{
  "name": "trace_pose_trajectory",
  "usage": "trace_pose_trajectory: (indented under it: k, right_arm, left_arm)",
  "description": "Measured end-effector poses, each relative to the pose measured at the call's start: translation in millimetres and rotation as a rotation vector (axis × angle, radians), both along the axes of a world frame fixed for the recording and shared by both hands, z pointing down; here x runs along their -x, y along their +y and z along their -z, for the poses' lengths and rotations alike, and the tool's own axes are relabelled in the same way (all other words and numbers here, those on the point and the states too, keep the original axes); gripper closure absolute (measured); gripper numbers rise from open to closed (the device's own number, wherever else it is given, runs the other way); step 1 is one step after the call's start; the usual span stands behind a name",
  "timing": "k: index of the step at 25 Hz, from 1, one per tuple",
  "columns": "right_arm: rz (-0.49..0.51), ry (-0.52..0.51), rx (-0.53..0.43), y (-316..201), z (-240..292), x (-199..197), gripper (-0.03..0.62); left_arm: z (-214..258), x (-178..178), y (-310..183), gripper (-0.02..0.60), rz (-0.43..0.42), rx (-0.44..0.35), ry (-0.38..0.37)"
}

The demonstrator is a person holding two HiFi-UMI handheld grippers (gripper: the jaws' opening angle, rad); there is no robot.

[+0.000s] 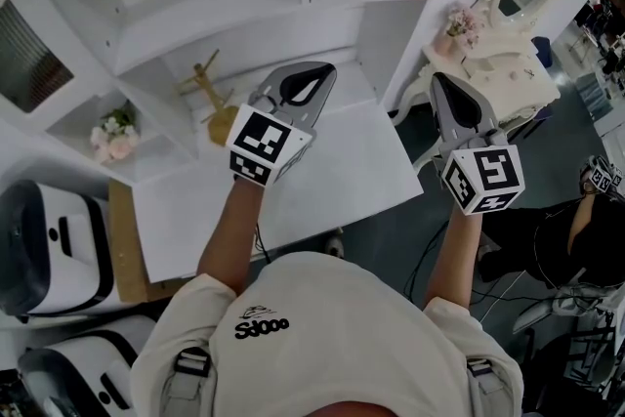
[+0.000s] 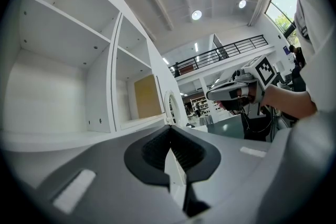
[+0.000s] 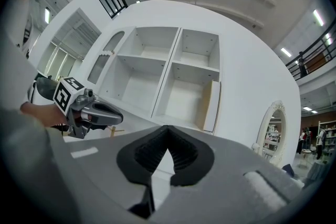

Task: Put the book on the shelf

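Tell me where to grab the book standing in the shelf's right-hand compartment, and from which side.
Take the book by its upright front edge, near the top, coming straight in through the open front of the shelf. It stands on end against the compartment's right wall, so only that edge is offered. The wall side looks tight, so probably tip it off the wall first.

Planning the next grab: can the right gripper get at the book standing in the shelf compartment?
Probably yes. The right gripper faces the open-fronted compartment and nothing stands before the book. Its jaws are shut and empty, so they must open first.
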State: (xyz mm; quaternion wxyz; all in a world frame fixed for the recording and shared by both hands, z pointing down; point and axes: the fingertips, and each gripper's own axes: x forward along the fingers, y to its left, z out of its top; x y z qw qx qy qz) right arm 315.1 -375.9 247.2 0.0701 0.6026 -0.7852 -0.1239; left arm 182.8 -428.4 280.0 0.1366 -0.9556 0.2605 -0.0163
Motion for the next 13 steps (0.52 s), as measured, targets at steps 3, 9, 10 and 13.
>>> trace_pose_trajectory:
  k: [3, 9, 10, 13]
  right_arm:
    - [-0.002, -0.005, 0.005, -1.5, -2.4, -2.0, 0.592]
    - [-0.001, -0.029, 0.007, -1.8, -5.5, -5.8, 0.592]
    - [0.001, -0.032, 0.008, -2.3, -5.8, -6.4, 0.592]
    - [0.003, -0.041, 0.008, -4.0, -6.6, -8.5, 0.593]
  left_arm:
    - [-1.8, -1.2, -1.3, 0.565, -0.002, 0.001, -0.001]
    - [-2.6, -2.7, -1.6, 0.565, -0.006, 0.004, -0.003]
    - [-3.0, -2.8, -1.9, 0.565, -0.006, 0.006, -0.002]
    - [-5.1, -2.7, -3.0, 0.565, -0.005, 0.012, -0.002]
